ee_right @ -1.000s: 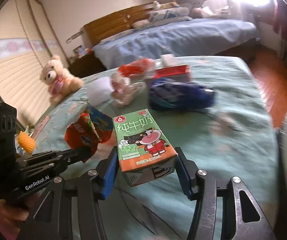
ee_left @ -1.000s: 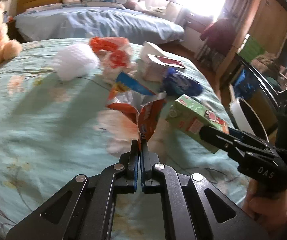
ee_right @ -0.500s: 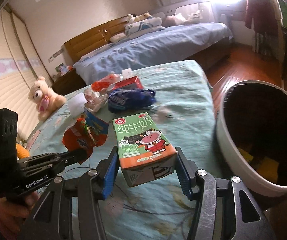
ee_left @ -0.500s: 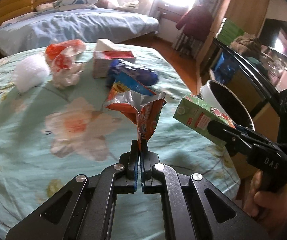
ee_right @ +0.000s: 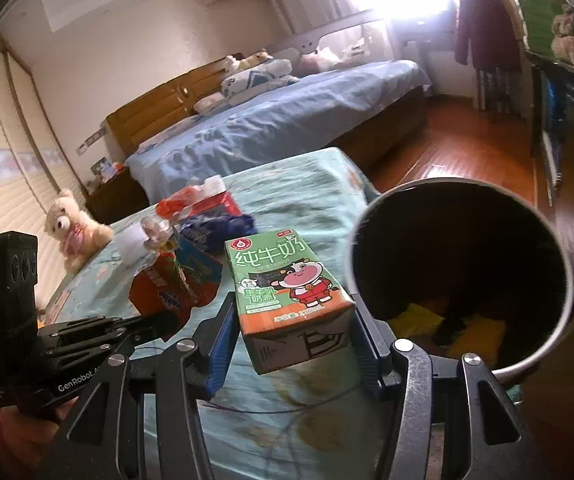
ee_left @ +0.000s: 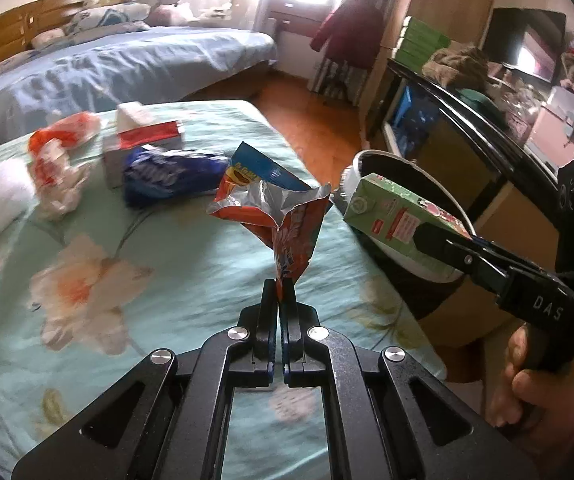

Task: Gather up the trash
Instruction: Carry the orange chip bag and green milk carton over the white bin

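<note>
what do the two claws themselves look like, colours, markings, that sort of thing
Both claws are black linkage frames with silver rivets and blue finger pads. The left claw reads "GenRobot.AI" in white in the right wrist view; the right claw reads "DAS" in the left wrist view. Each has a black block with round holes, gripped by a bare hand.

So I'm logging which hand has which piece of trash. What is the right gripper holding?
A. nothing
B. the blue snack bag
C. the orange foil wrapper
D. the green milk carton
D: in the right wrist view the right gripper is closed on the sides of the green milk carton, near the bin; the orange foil wrapper is pinched by the left gripper.
</note>
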The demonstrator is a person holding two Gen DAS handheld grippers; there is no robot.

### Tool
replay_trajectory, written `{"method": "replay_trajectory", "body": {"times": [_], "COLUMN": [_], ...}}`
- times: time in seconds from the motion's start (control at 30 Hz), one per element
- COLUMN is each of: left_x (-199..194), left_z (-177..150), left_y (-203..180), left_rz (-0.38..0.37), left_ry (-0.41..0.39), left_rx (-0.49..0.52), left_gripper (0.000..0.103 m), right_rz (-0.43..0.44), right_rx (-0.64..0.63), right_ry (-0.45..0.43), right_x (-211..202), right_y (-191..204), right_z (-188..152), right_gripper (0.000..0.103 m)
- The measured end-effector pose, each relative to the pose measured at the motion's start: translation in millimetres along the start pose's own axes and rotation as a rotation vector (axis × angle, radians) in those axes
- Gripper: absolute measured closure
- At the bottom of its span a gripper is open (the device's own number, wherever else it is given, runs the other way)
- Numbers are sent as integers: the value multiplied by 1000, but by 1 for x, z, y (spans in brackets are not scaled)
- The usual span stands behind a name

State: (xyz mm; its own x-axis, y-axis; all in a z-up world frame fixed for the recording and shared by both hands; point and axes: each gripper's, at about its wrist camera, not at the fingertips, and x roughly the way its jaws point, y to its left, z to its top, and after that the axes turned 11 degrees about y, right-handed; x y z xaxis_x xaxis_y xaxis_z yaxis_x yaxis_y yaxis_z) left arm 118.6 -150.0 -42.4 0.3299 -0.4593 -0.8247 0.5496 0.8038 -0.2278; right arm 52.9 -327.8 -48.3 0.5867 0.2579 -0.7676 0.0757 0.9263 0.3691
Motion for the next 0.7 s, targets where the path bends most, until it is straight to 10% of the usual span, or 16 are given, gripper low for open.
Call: {"method": "replay_trajectory", "body": {"times": [0.7], "left_x": [27], "left_z": [37], "left_y": [-80], "left_rz": [-64], "left_ry": [30], "left_rx": [162], "left_gripper": [102], "right_rz": [-131], "right_rx": [135], "right_ry": [-66], "right_x": [-38], "right_y": [-76], "right_z": [-4], "right_gripper": [49]}}
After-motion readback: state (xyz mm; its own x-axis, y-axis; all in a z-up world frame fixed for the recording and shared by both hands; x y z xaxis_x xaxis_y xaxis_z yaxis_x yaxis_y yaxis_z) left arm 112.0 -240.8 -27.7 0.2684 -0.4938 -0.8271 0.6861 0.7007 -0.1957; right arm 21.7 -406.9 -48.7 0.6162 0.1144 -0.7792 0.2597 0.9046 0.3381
